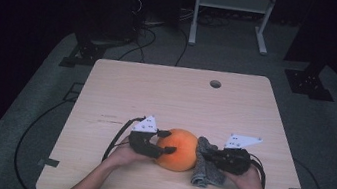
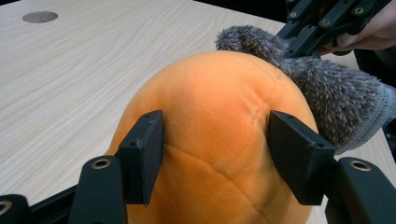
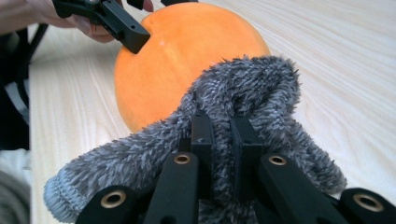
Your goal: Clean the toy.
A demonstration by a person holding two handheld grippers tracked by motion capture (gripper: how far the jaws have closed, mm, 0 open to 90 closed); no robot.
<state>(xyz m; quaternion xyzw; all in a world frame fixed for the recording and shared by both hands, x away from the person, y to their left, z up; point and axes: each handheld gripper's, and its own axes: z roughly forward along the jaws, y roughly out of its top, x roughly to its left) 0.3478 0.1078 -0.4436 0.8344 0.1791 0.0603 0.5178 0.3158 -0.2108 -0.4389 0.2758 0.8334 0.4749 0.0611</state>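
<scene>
Two grippers meet at the middle of the table [image 1: 122,87]: the left gripper [image 2: 215,156] squeezes the soft orange ball [image 2: 219,116] between its jaws, and the right gripper [image 3: 222,135] is pinched tight on the fuzzy grey sock [image 3: 243,88], which leans against the ball.

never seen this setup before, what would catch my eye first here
A round orange plush ball sits near the front edge of the pale wooden table, with the left gripper clamped on its sides. Against its right side lies a fuzzy grey sock, pinched in the right gripper.
</scene>
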